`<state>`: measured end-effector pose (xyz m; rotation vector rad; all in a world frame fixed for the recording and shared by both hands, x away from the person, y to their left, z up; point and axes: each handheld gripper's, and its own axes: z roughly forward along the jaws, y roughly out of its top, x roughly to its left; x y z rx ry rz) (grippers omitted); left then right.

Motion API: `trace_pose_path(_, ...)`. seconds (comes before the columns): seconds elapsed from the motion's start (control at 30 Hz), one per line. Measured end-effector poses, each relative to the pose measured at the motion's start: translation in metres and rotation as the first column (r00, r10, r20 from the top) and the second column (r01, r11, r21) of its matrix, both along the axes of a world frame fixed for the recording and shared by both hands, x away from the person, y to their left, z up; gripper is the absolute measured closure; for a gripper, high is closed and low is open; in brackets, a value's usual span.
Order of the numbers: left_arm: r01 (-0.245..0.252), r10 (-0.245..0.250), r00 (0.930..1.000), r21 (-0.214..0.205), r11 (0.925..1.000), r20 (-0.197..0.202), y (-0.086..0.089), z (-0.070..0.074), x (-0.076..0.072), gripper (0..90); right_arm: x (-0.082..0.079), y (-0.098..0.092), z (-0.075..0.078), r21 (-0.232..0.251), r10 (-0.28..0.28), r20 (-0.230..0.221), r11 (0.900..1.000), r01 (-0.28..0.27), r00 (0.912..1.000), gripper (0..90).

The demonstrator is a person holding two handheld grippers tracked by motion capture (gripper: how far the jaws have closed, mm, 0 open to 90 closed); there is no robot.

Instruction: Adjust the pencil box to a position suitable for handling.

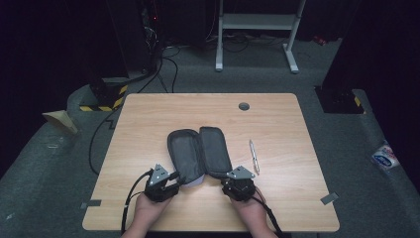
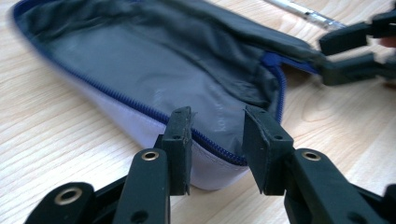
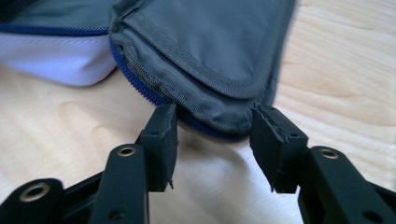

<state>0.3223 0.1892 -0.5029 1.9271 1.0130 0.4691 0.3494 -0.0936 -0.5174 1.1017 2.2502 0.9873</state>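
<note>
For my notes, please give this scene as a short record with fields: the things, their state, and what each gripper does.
main thing: grey pencil case, unzipped, lying spread open on the wooden table
lining: grey, with blue zipper edge
other thing: pen, on the table right of the case, apart from it
left gripper: jaws apart at the case's near left edge, not pressing
right gripper: jaws apart at the right flap's near end, not pressing
</note>
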Motion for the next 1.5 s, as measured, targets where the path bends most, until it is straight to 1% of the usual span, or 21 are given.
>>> trace_pose_path(0.07,0.010,-0.010,0.9999,0.003,0.9999,0.008,-0.003,0.000,0.000,62.7,0.006,-0.001,0.001,-0.003,-0.011,-0.004,0.9999,0.011,0.9999,51.9)
trace_pose_path(0.13,0.020,-0.020,0.9998,-0.006,0.9998,0.004,-0.006,0.000,-0.001,62.6,0.014,-0.002,0.003,0.000,-0.027,-0.006,0.9996,0.027,0.9996,51.6)
trace_pose_path(0.2,0.037,-0.037,0.9992,-0.004,0.9993,0.013,-0.011,0.000,-0.003,62.0,0.021,-0.002,0.003,0.011,-0.048,-0.022,0.9988,0.049,0.9986,51.6)
trace_pose_path(0.37,0.072,-0.072,0.9969,-0.002,0.9974,0.033,-0.020,0.000,-0.004,60.4,0.041,0.000,0.002,0.023,-0.074,-0.041,0.9969,0.075,0.9964,51.4)
trace_pose_path(0.43,0.078,-0.078,0.9960,0.009,0.9969,0.042,-0.021,0.000,-0.005,60.2,0.042,0.001,0.002,0.026,-0.076,-0.043,0.9966,0.078,0.9961,51.2)
trace_pose_path(0.47,0.076,-0.076,0.9960,0.005,0.9971,0.046,-0.021,0.001,-0.005,59.7,0.041,0.001,0.002,0.030,-0.074,-0.040,0.9967,0.075,0.9965,50.3)
trace_pose_path(0.53,0.073,-0.074,0.9959,0.005,0.9973,0.053,-0.018,0.002,-0.006,58.9,0.035,0.001,0.003,0.055,-0.068,-0.037,0.9960,0.070,0.9970,49.3)
trace_pose_path(0.6,0.065,-0.065,0.9965,-0.003,0.9979,0.053,-0.015,0.003,-0.005,57.5,0.027,0.002,0.006,0.064,-0.052,-0.011,0.9966,0.053,0.9986,47.8)
trace_pose_path(0.63,0.067,-0.067,0.9962,0.004,0.9978,0.055,-0.013,0.003,-0.005,56.7,0.022,0.002,0.009,0.079,-0.047,0.001,0.9958,0.046,0.9989,46.7)
trace_pose_path(0.7,0.064,-0.063,0.9961,-0.007,0.9980,0.062,-0.011,0.005,-0.005,55.8,0.016,0.004,0.014,0.110,-0.035,0.009,0.9934,0.034,0.9993,45.2)
trace_pose_path(0.8,0.044,-0.042,0.9966,-0.025,0.9987,0.072,-0.008,0.008,-0.005,53.4,0.008,0.010,0.024,0.151,-0.007,0.033,0.9885,0.002,0.9994,43.9)
trace_pose_path(0.87,0.031,-0.029,0.9964,-0.027,0.9992,0.080,-0.005,0.010,-0.004,52.2,0.006,0.021,0.030,0.176,0.007,0.044,0.9843,-0.015,0.9990,41.9)
trace_pose_path(0.9,0.029,-0.027,0.9962,-0.026,0.9992,0.083,-0.004,0.011,-0.004,51.5,0.006,0.031,0.032,0.174,0.022,0.054,0.9843,-0.031,0.9983,40.3)
trace_pose_path(0.93,0.024,-0.021,0.9961,-0.028,0.9993,0.086,-0.003,0.011,-0.004,51.3,0.006,0.031,0.032,0.174,0.022,0.054,0.9843,-0.031,0.9983,40.3)
trace_pose_path(1.0,0.012,-0.009,0.9958,-0.031,0.9995,0.091,0.000,0.013,-0.004,51.3,0.008,0.047,0.029,0.163,0.038,0.042,0.9857,-0.044,0.9984,39.4)
trace_pose_path(1.1,-0.009,0.012,0.9954,-0.034,0.9994,0.095,0.007,0.015,-0.004,51.3,0.008,0.054,0.025,0.158,0.046,0.035,0.9861,-0.051,0.9983,39.2)
trace_pose_path(1.13,-0.015,0.018,0.9952,-0.031,0.9994,0.096,0.009,0.015,-0.003,51.4,0.008,0.056,0.023,0.148,0.052,0.035,0.9874,-0.056,0.9980,39.1)
trace_pose_path(1.23,-0.043,0.043,0.9945,-0.003,0.9991,0.095,0.016,0.014,-0.001,51.3,0.007,0.059,0.018,0.135,0.051,0.017,0.9894,-0.053,0.9986,39.5)
trace_pose_path(1.33,-0.083,0.081,0.9922,0.019,0.9963,0.095,0.024,0.012,0.003,51.2,0.008,0.058,0.017,0.127,0.049,0.015,0.9906,-0.050,0.9987,40.1)
trace_pose_path(1.4,-0.109,0.107,0.9901,0.017,0.9939,0.091,0.030,0.012,0.005,51.1,0.009,0.056,0.016,0.108,0.048,0.016,0.9929,-0.049,0.9987,41.0)
trace_pose_path(1.5,-0.145,0.144,0.9855,0.009,0.9893,0.089,0.038,0.011,0.009,50.6,0.010,0.051,0.014,0.099,0.036,0.004,0.9944,-0.036,0.9993,42.8)
